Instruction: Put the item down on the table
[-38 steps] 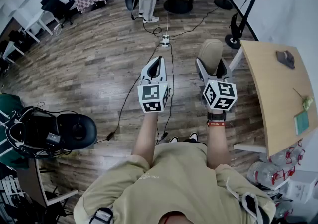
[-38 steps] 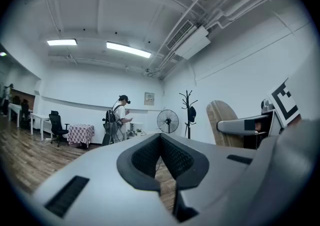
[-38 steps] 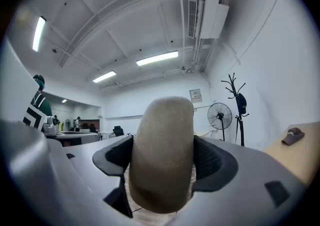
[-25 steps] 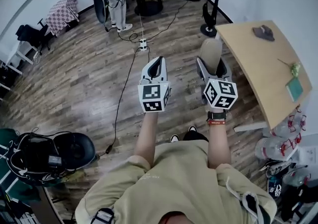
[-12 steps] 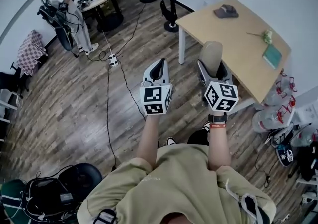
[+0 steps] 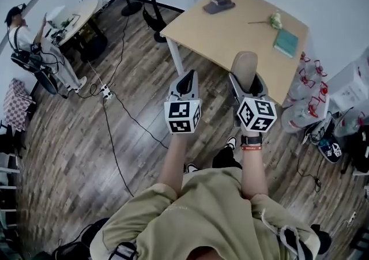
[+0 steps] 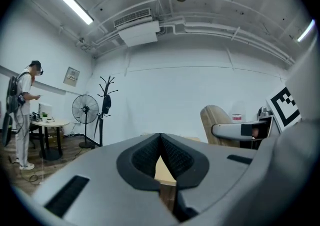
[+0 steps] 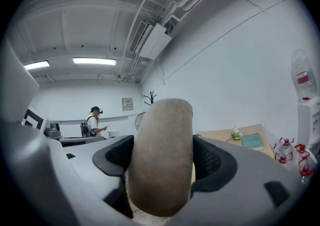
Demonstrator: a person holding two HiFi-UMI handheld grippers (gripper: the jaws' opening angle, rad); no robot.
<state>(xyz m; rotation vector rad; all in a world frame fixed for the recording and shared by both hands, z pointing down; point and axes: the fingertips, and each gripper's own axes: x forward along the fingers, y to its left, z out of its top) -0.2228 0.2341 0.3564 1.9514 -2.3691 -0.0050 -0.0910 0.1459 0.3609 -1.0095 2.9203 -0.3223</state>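
Right gripper view: right claw (image 8: 164,145) pinches tan item (image 8: 162,180), long side pointing ahead. Left claw (image 7: 161,141) is pressed together. The desk (image 6: 230,28) is nearer than before.

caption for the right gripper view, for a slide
Right claw clamped on a tan oblong item, wooden table with a green book ahead.

Table (image 6: 230,28) now ahead, prev. at right, bystander (image 6: 29,57) swung left

1. No word or number is readable anywhere.
2. The small framed wall notice (image 7: 71,76) has print too small to read.
3. The red label (image 8: 302,78) on the clear water bottle (image 8: 298,62) is blurred.
4. The white cube at left (image 6: 183,116) and the white cube at right (image 6: 256,113) show only black square patterns.
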